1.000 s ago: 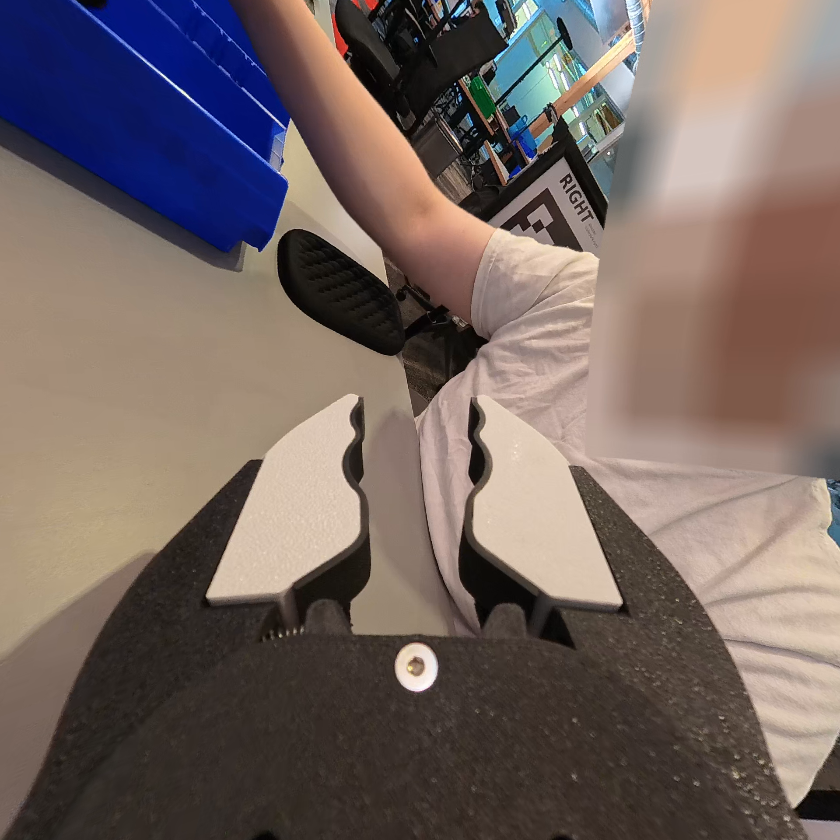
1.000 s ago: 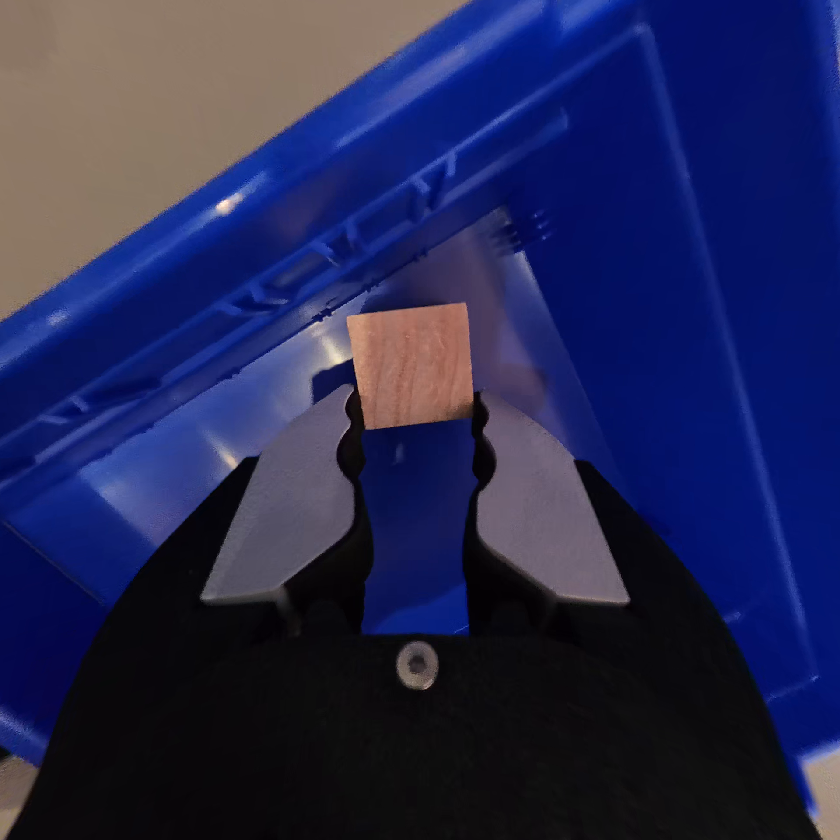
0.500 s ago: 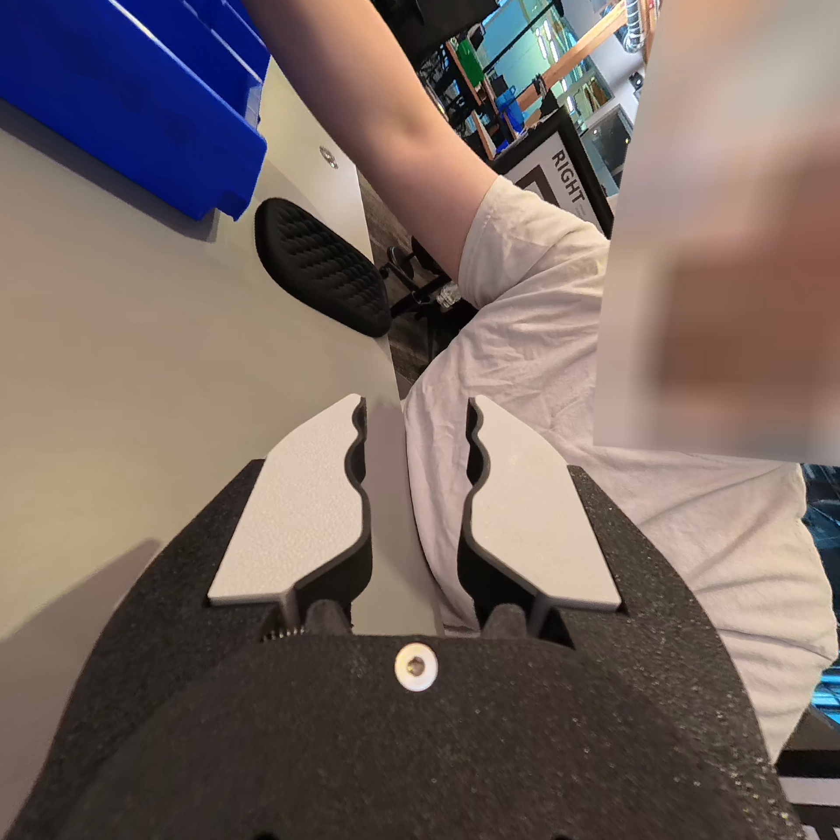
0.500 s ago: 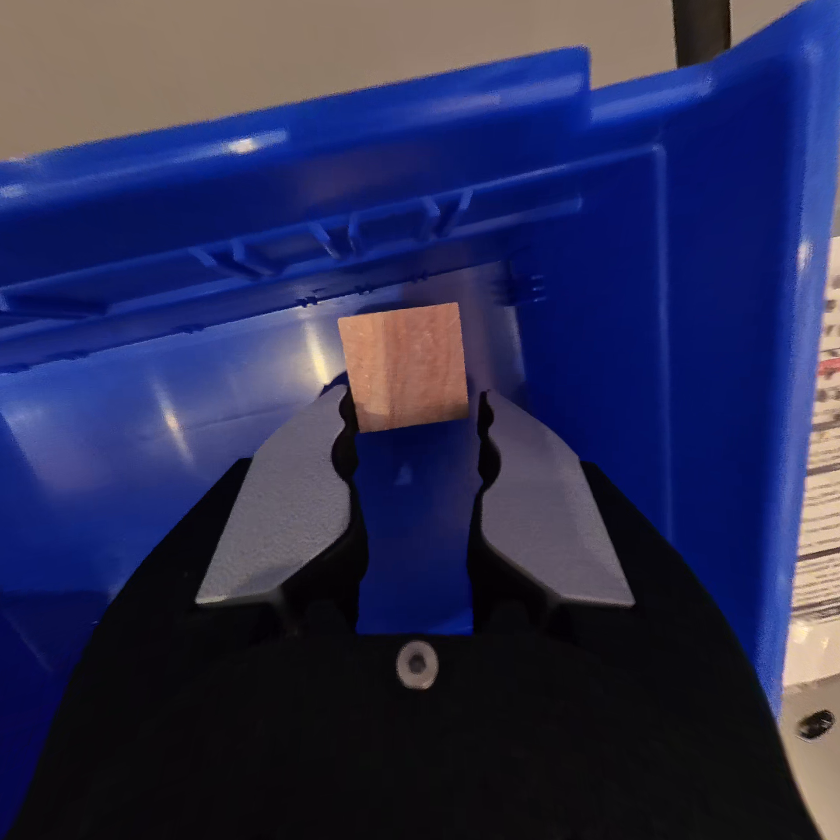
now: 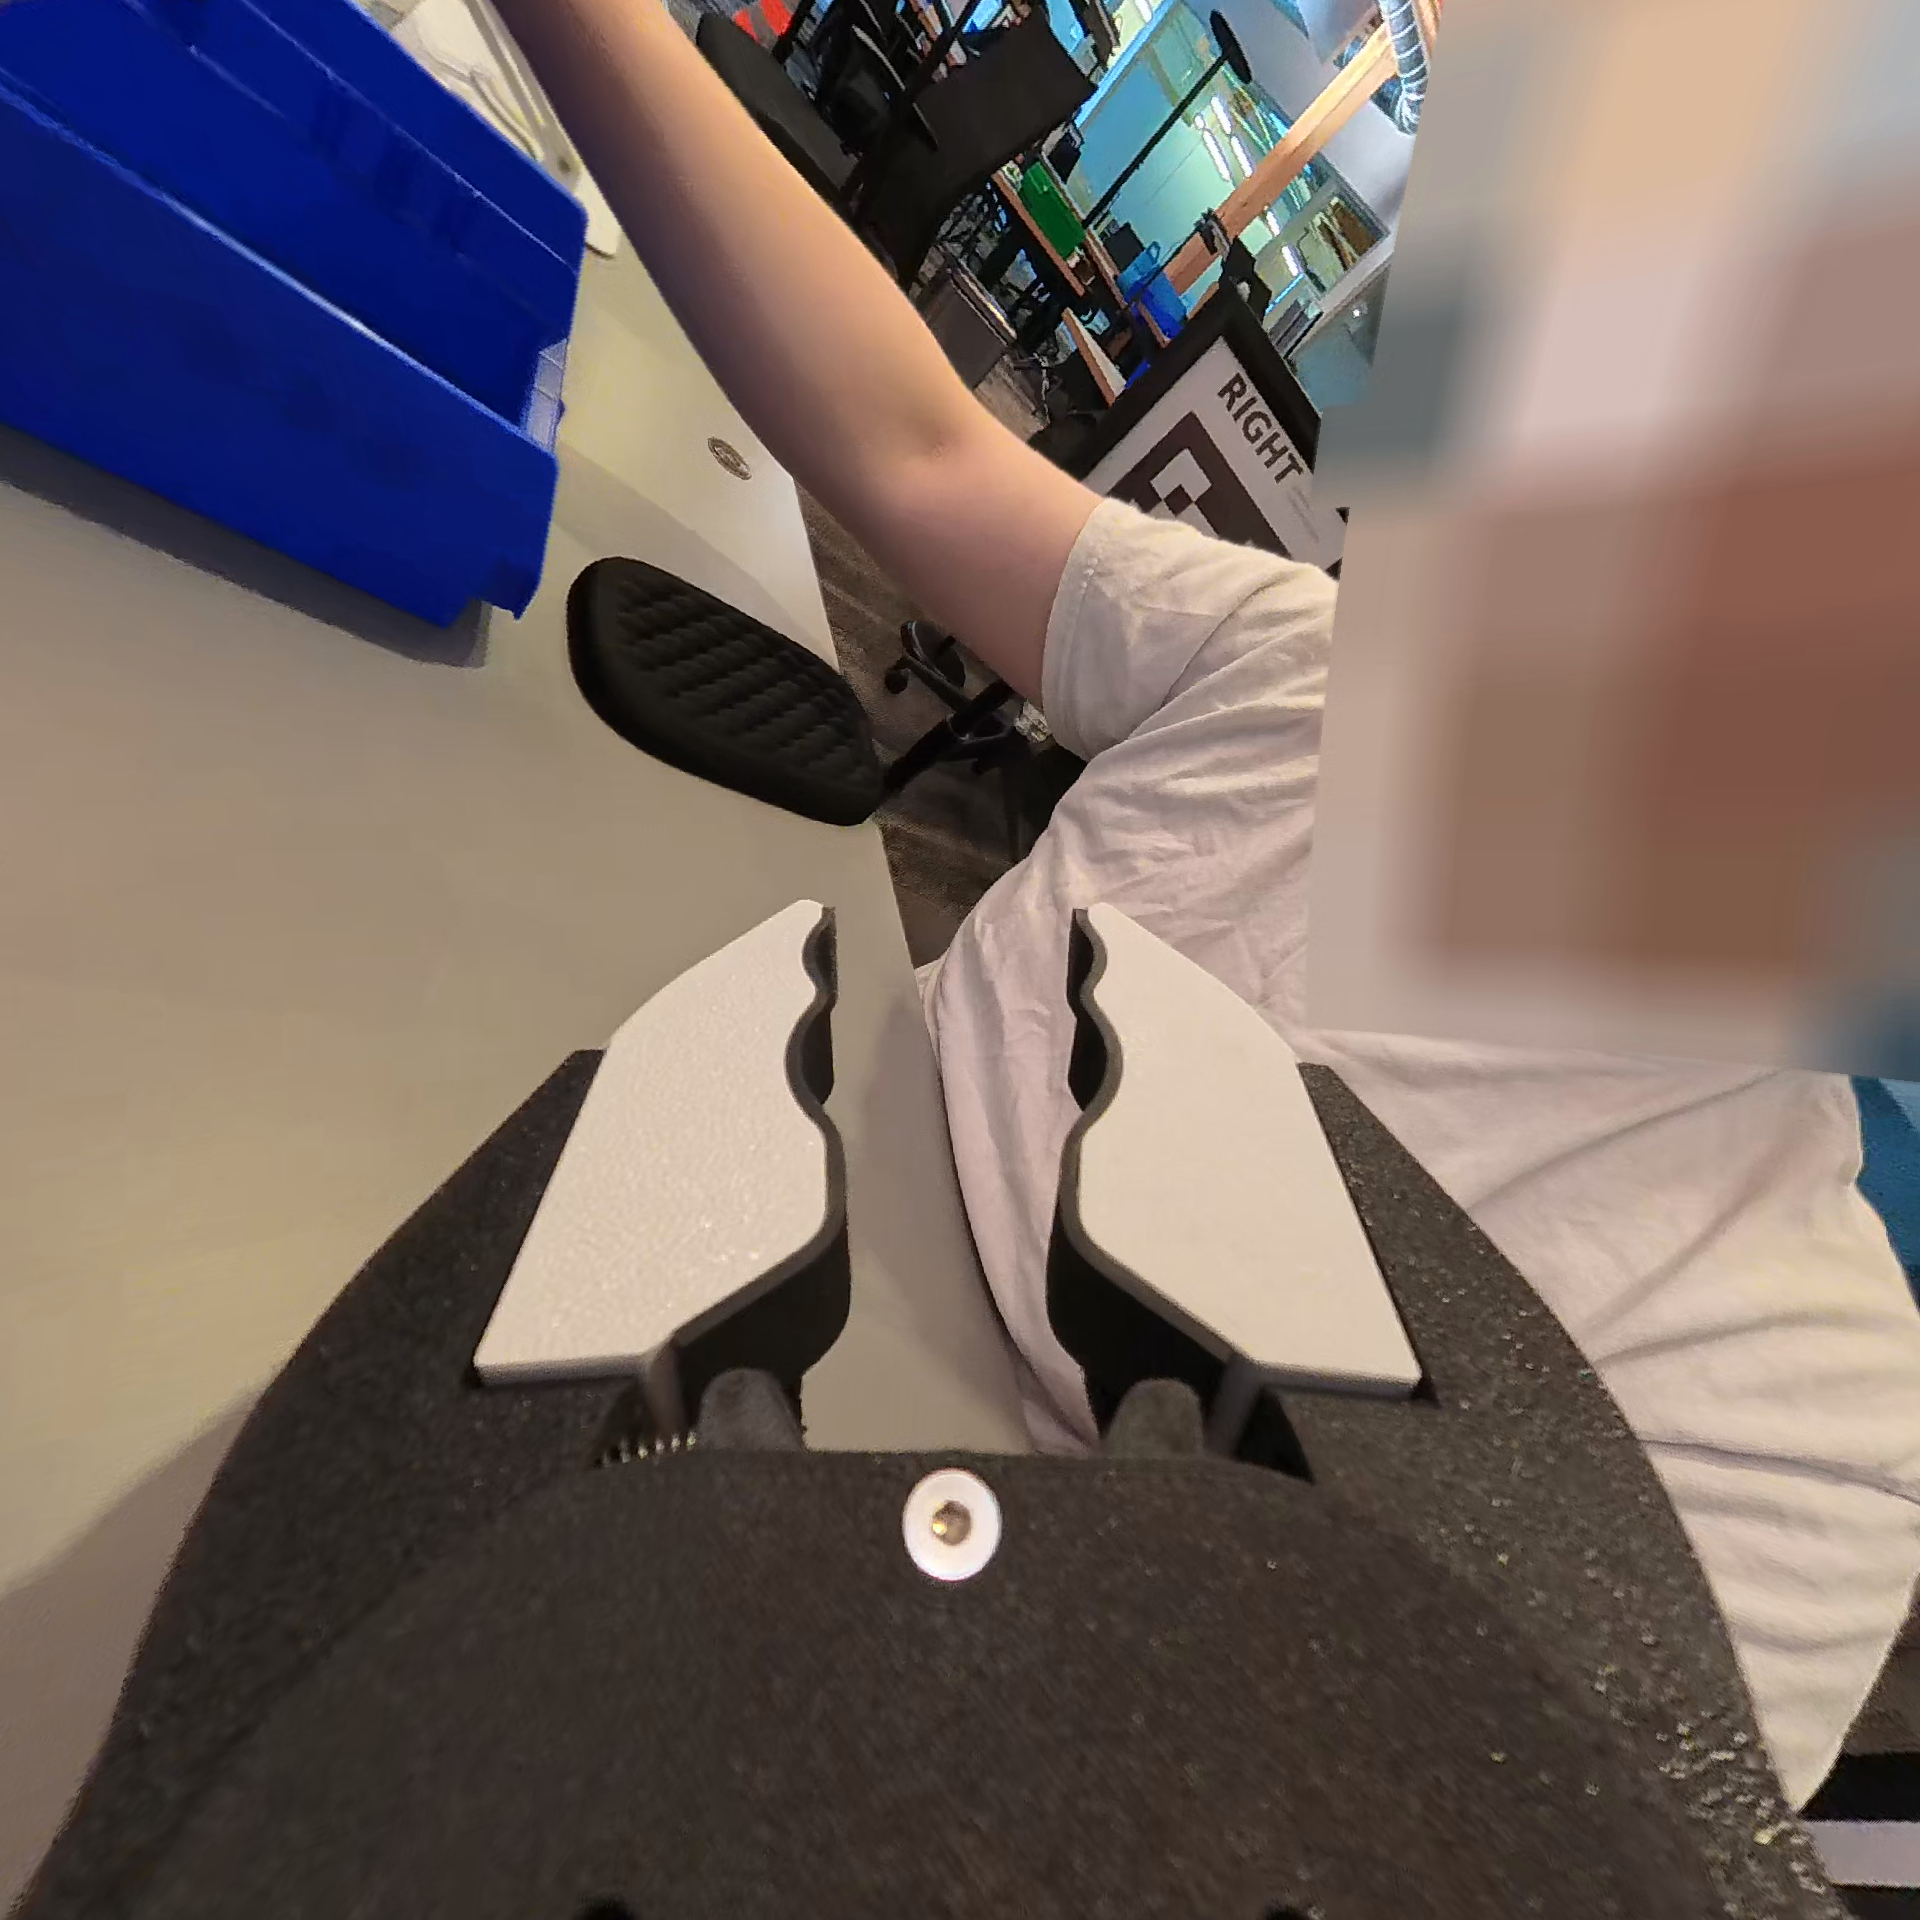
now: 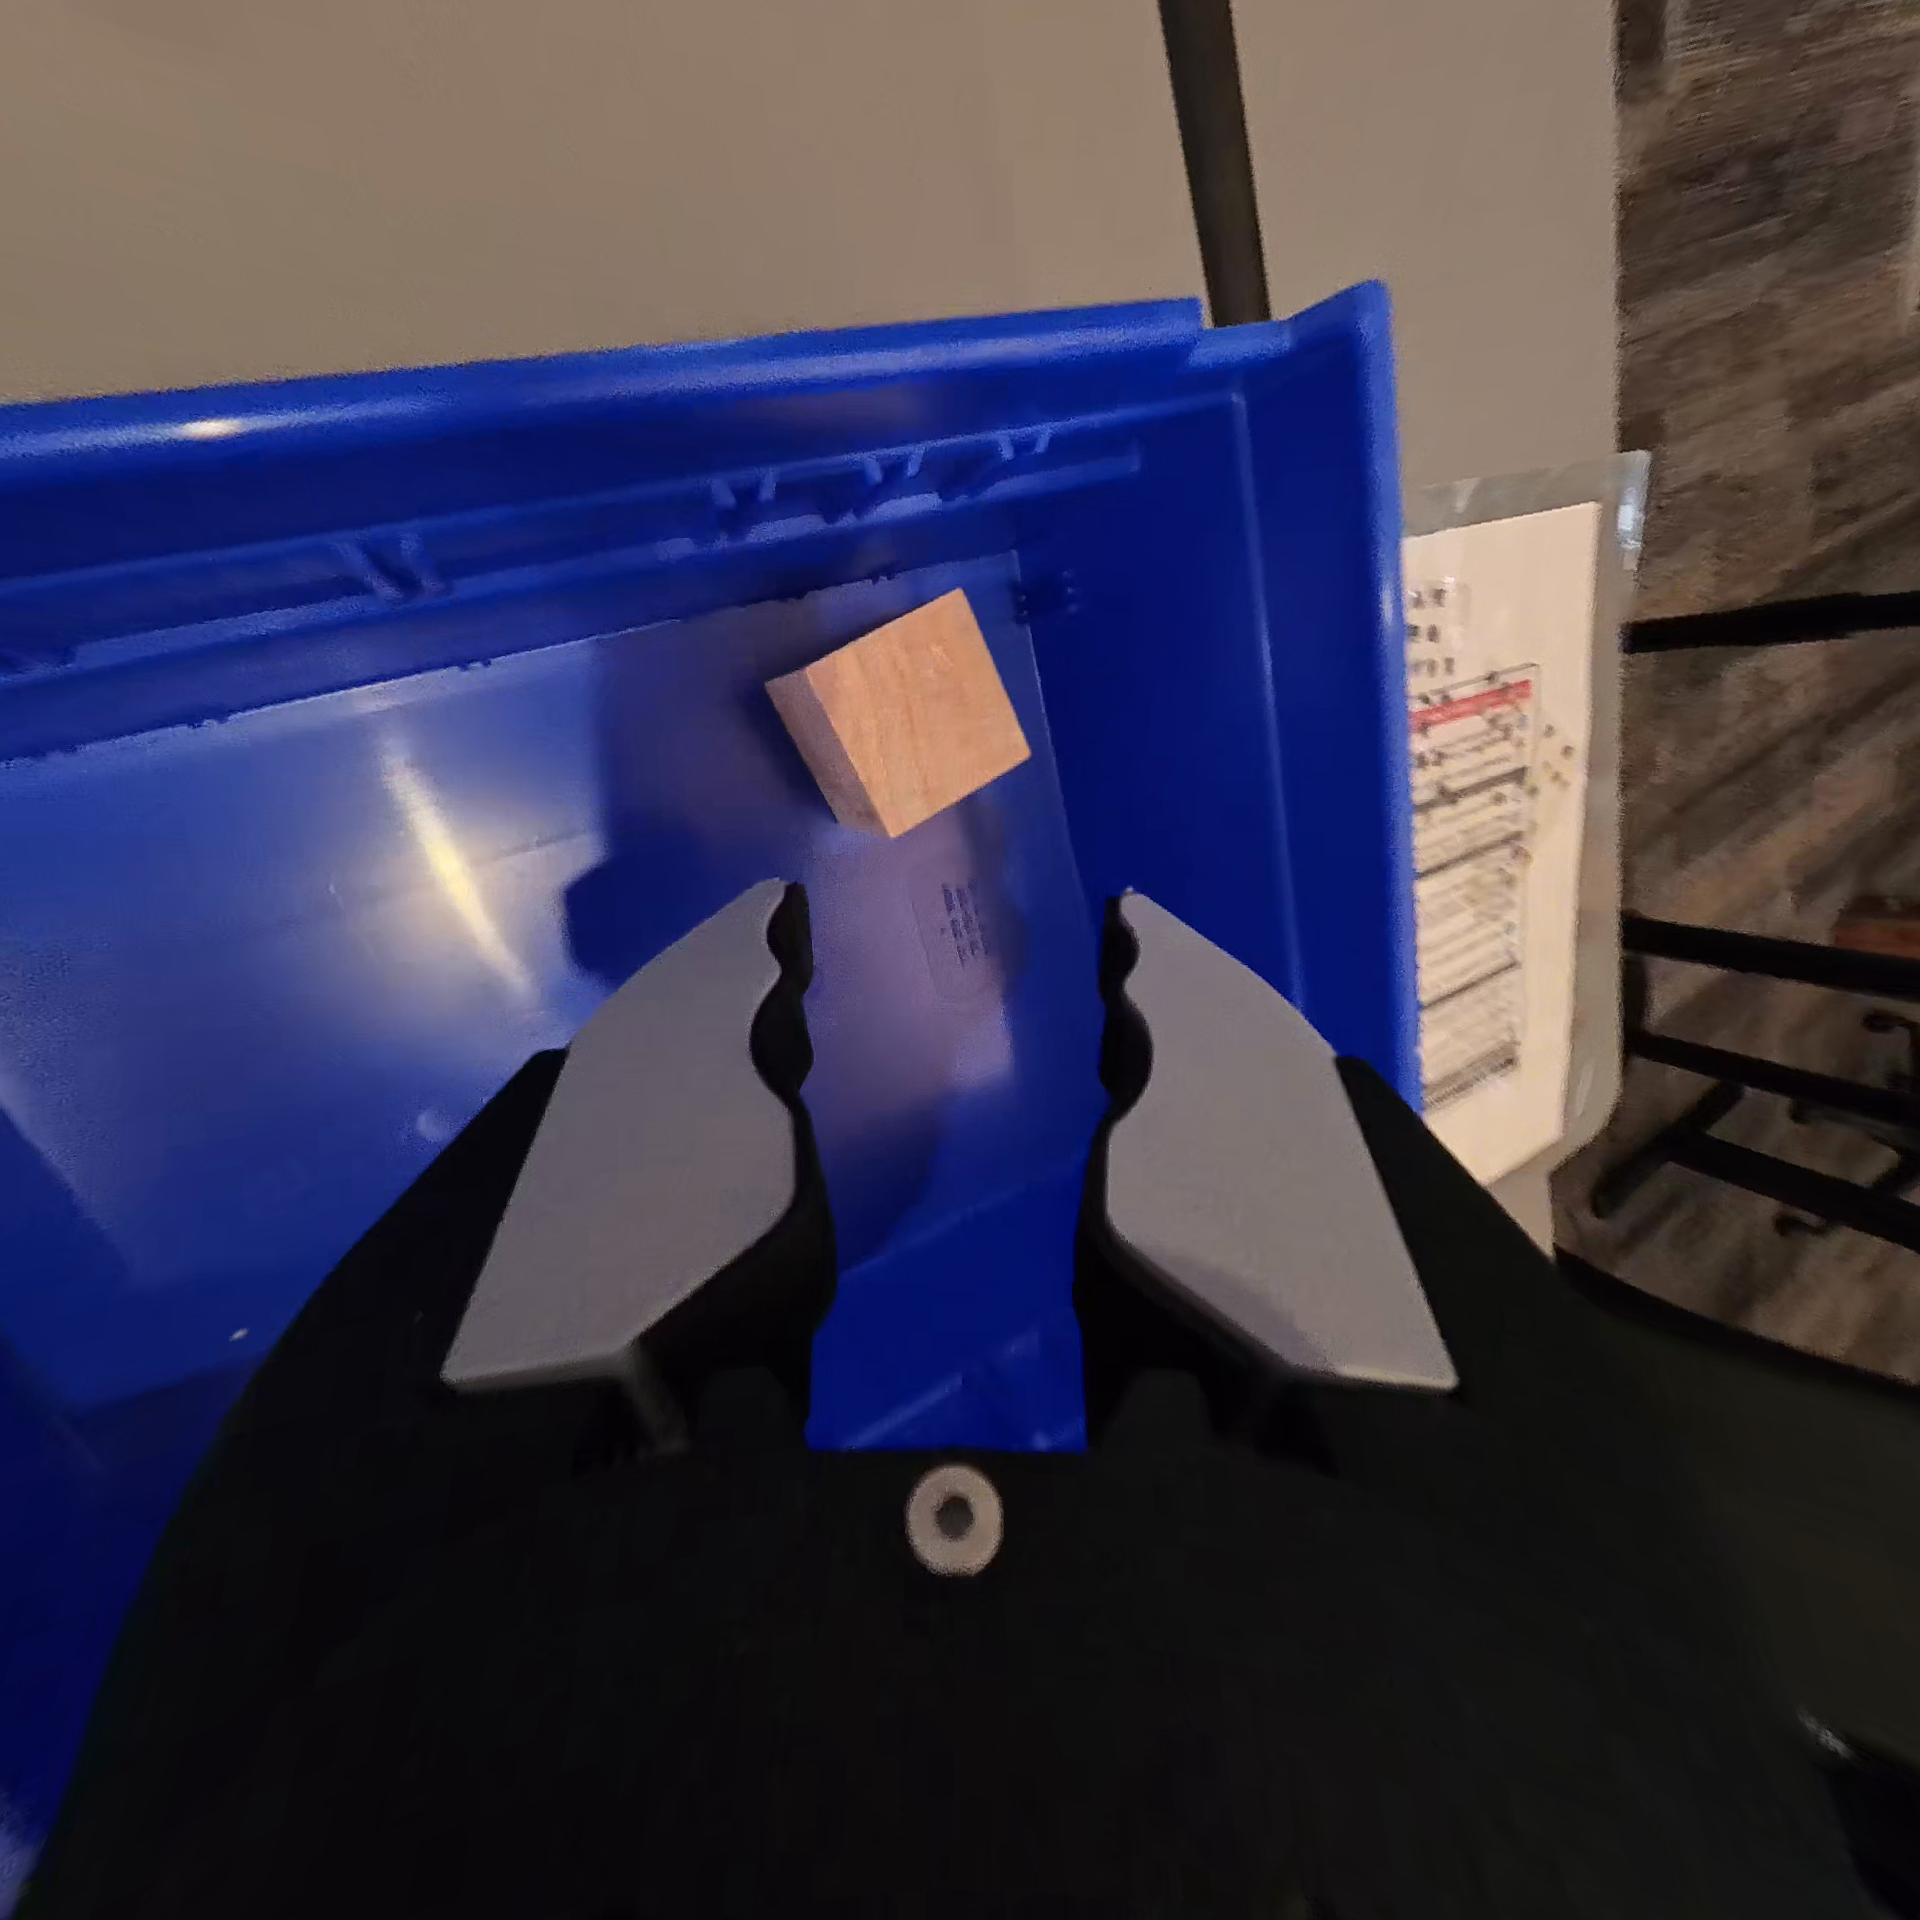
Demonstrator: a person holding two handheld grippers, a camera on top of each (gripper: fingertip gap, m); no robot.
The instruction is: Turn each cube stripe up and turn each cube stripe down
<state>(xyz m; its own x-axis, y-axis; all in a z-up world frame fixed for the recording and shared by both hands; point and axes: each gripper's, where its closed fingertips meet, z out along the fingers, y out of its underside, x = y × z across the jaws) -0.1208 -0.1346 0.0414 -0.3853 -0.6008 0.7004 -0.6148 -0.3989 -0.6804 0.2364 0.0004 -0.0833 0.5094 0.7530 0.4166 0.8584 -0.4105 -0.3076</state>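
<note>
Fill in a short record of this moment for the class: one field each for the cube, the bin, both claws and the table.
cube: plain wooden cube, tilted, inside the bin, apart from both claws; no stripe visible
bin: blue bin on the table; seen also in the left wrist view
right claw: right claw open, empty, just short of the cube
left claw: left claw open, empty, over the table edge
table: grey table

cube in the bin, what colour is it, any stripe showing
The cube is light tan wood with faint grain, no stripe on its visible faces; clearest in the right wrist view.
</note>
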